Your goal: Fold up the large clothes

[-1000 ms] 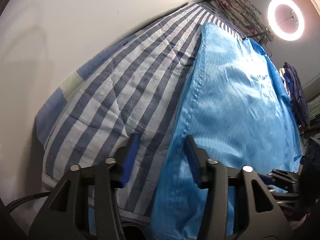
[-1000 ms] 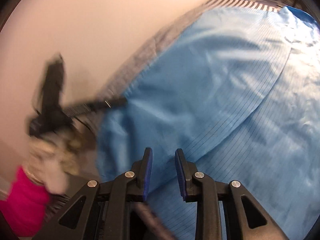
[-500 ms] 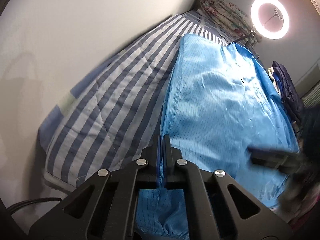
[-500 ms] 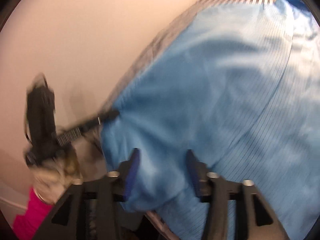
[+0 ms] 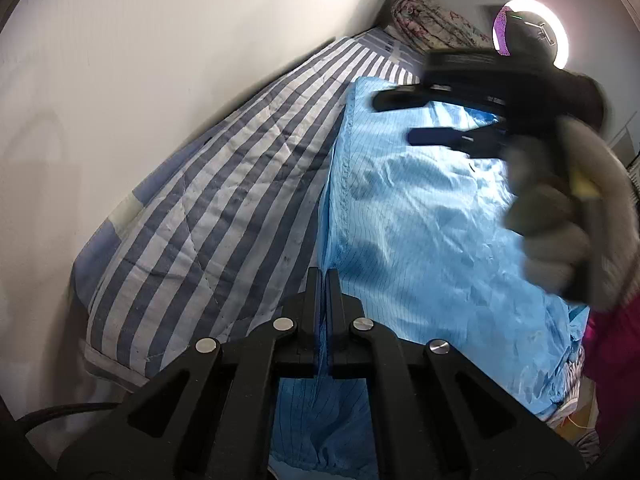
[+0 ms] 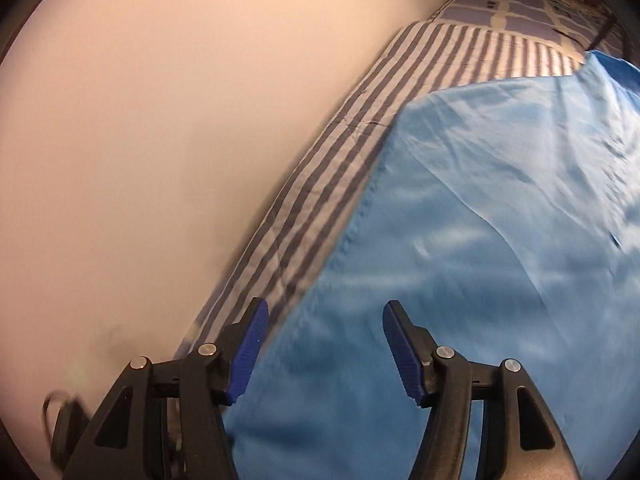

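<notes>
A large light-blue garment point(image 5: 432, 240) with thin dark lines lies spread over a striped bed. My left gripper point(image 5: 325, 276) is shut on the garment's near left edge, and the cloth runs down between its jaws. In the left wrist view my right gripper point(image 5: 394, 120) hovers blurred above the far part of the garment, held by a grey-gloved hand point(image 5: 560, 216). In the right wrist view the right gripper point(image 6: 324, 312) stands open above the blue garment point(image 6: 460, 248) near its left hem, with nothing between its blue pads point(image 6: 250, 348).
The blue-and-white striped quilt point(image 5: 208, 200) covers the bed along a pale wall point(image 5: 120, 60). A rolled floral blanket point(image 5: 432, 24) and a lit ring light point(image 5: 556, 24) are at the far end. A pink sleeve point(image 5: 612, 344) shows at the right.
My left gripper closed on the garment's edge and lifted it slightly. My right gripper opened and swept far up the bed along the garment's left hem.
</notes>
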### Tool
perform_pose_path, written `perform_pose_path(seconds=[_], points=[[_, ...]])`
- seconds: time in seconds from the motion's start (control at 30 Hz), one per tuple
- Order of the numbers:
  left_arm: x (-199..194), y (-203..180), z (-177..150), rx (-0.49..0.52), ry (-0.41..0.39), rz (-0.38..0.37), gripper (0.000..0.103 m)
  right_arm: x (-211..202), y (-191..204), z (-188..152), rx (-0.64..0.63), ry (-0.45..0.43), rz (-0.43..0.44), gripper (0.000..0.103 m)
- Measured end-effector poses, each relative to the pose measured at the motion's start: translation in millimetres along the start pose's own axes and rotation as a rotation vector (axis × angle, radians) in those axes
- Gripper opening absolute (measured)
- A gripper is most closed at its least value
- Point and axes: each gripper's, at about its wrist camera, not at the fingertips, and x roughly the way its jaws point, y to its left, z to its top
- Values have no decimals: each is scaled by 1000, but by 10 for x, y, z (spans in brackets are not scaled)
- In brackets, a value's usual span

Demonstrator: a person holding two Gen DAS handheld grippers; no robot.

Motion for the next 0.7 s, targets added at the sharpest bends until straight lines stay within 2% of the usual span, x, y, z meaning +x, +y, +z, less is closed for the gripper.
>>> perform_pose_path(seconds=[0.23, 0.33, 0.4, 0.43, 0.47, 0.53, 0.7], points=[[-41, -116, 5, 26, -14, -10, 0, 580, 148, 214, -9, 93, -153, 57], [-57, -234, 9, 60, -20, -20, 0, 735, 180, 214, -36, 123, -227, 48], [-66, -305, 8, 84, -27, -16, 0, 750, 218, 215, -57, 110, -259, 38], [-68, -328, 9, 93, -30, -13, 0, 753, 220, 224, -63, 105, -269, 28], [-77, -349, 12, 96, -31, -15, 0, 734, 212, 231, -64, 95, -267, 16], [-81, -368, 17, 94, -33, -19, 0, 692, 142, 258, -40, 78, -238, 1], [-159, -534, -14, 159, -58, -7, 0, 391, -126, 235, 58, -5, -99, 0]])
